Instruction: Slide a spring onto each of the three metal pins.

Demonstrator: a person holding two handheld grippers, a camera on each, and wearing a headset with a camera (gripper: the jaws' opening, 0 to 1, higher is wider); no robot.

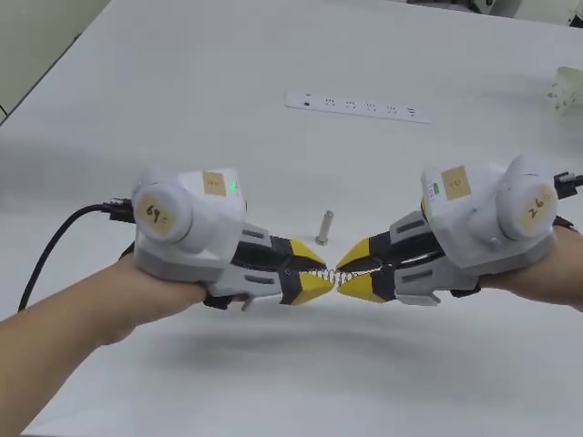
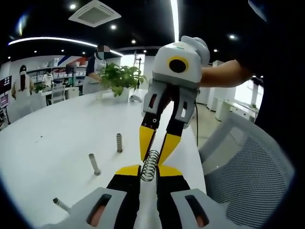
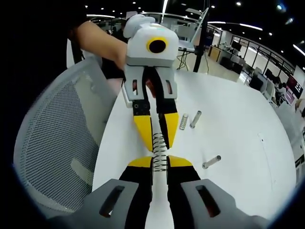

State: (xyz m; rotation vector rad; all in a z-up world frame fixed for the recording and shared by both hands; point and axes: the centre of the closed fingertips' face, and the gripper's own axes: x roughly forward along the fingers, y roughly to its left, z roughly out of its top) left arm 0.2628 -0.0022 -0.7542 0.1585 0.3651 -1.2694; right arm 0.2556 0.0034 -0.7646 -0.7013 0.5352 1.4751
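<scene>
So both tongs are meeting nose to nose over the white table (image 1: 273, 55), with the held spring (image 1: 319, 271) stretched between their yellow tips. The left gripper (image 1: 328, 274) has its jaws pulled in narrow onto one end of the held spring, and the right gripper (image 1: 341, 275) is pinched narrow on the other end. The coil bridges the little gap between them, up off the table. In the left gripper view the held spring sits right in that gripper's own tips, with the other tong's fingers coming down on either side of its far end. The right gripper view has the same thing mirrored. A metal pin (image 1: 323, 226) stands upright just beyond the held spring, bare as far as I can see. The power strip (image 1: 357, 106) lies well beyond the held spring, further back on the table. In the right gripper view a second spring (image 3: 183, 121) stands off to one side of the held spring, with a neighbouring pin (image 3: 195, 119) just beside it. I can't tell if that second spring has a pin inside. A tilted pin (image 3: 211, 162) sits apart from those two, on the same side of the held spring. A mesh chair (image 3: 52, 143) is on the opposite side of the held spring from all that.
</scene>
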